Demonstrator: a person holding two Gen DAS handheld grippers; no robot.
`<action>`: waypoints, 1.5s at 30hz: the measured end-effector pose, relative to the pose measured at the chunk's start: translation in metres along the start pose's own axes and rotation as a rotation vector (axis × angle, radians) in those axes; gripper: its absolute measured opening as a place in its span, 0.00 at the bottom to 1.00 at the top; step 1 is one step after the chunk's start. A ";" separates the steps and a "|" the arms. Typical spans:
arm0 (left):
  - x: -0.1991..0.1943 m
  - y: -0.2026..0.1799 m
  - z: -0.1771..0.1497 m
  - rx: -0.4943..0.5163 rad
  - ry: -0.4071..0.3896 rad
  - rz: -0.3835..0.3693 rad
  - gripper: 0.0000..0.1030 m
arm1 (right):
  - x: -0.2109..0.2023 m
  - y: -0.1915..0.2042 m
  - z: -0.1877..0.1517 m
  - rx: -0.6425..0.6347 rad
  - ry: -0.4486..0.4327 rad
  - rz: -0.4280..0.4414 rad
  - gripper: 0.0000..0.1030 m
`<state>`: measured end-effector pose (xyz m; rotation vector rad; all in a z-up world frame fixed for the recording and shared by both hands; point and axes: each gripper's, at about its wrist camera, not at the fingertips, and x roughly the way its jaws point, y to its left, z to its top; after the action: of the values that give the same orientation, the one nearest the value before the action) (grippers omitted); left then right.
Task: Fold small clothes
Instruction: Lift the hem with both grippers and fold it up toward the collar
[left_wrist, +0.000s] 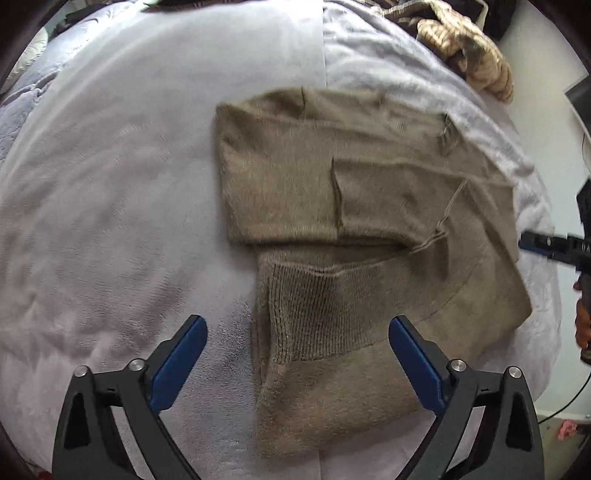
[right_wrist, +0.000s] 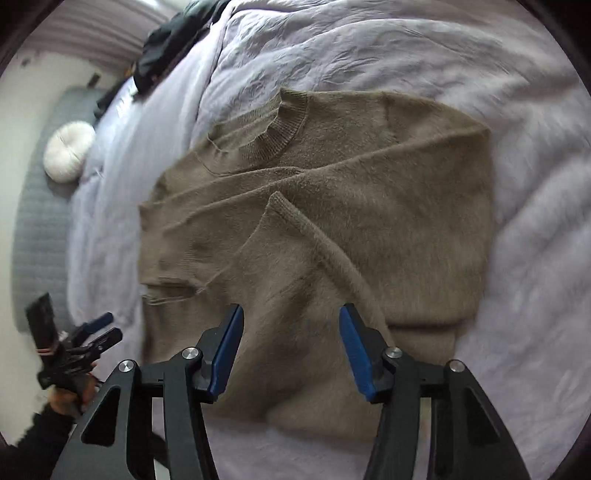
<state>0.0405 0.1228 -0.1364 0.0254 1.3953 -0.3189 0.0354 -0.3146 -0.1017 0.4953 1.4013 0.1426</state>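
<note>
A brown sweater (right_wrist: 332, 229) lies on the bed (left_wrist: 110, 184), sleeves folded in. Both the left gripper (left_wrist: 297, 354) and right gripper (right_wrist: 291, 347) hover spread and empty. Folding the body remains.

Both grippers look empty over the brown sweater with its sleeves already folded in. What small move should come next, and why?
Probably lower both grippers to one end of the sweater and pinch it for a fold in half. The left gripper and right gripper are open above the knit, holding nothing, and the sleeves already lie across the body, so only the long fold seems left.
</note>
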 end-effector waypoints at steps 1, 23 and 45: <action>0.008 -0.001 -0.001 0.006 0.024 0.005 0.95 | 0.010 0.005 0.008 -0.026 0.012 -0.044 0.57; -0.074 -0.014 0.007 0.071 -0.272 -0.069 0.07 | -0.052 0.043 0.010 -0.279 -0.251 -0.233 0.08; 0.073 -0.028 0.165 0.111 -0.180 0.211 0.09 | 0.045 -0.032 0.125 -0.032 -0.163 -0.255 0.08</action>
<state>0.2031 0.0472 -0.1722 0.2285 1.1836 -0.2164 0.1579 -0.3570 -0.1455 0.2917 1.2876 -0.0806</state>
